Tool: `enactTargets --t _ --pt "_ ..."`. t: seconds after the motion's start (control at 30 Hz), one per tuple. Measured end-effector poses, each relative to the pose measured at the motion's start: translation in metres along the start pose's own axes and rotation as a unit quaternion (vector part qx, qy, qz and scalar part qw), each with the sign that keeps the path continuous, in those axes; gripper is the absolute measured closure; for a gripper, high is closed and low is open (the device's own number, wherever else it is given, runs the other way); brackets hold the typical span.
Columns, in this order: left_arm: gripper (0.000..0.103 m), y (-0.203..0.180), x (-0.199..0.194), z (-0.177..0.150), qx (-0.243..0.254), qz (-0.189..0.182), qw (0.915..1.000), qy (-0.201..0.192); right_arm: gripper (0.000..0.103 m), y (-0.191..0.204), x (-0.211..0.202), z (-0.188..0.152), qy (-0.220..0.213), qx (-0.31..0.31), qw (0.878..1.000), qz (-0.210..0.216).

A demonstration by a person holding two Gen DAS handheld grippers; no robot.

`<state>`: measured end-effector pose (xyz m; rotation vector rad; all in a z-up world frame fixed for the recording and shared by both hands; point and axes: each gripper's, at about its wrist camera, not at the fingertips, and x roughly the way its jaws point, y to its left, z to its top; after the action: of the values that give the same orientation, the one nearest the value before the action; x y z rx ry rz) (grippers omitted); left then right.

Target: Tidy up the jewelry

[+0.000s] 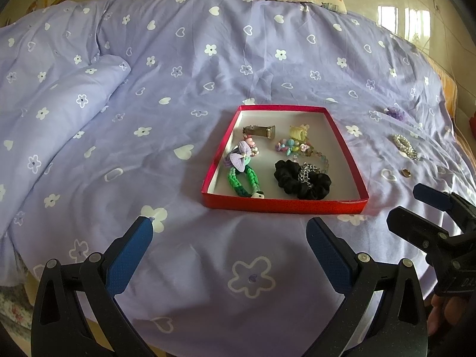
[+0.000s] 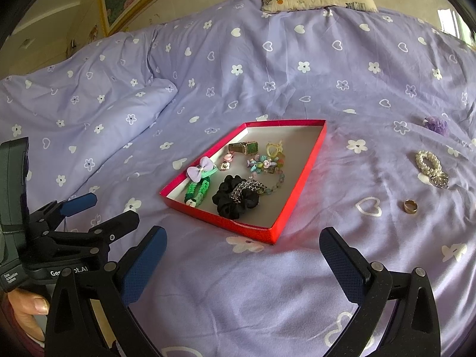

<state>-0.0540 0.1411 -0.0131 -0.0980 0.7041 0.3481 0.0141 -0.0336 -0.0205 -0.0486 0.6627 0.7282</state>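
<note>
Evidently we are mid-sort: the red tray (image 2: 300, 184) on the bed (image 2: 267, 89) already holds a black scrunchie (image 2: 235, 200), green braided band (image 2: 197, 192) and beads, while the ring (image 2: 410, 206), pearl bracelet (image 2: 430, 168) and purple piece (image 2: 436, 125) lie loose to its right. Both the left claw (image 1: 229, 244) and right claw (image 2: 242, 255) hover spread and empty near the tray's front edge. Next, we judge, our right claw should reach for the ring, small and flat on soft, wrinkled fabric; nothing blocks the way.
</note>
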Motion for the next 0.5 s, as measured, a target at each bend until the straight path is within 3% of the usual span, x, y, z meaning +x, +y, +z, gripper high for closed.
enactTargets --t 0.5 --pt "0.000 -0.0002 0.0110 0.0053 0.005 -0.008 0.9999 0.011 0.000 -0.0086 0.0074 0.0005 0.009 0.011 1.000 0.004"
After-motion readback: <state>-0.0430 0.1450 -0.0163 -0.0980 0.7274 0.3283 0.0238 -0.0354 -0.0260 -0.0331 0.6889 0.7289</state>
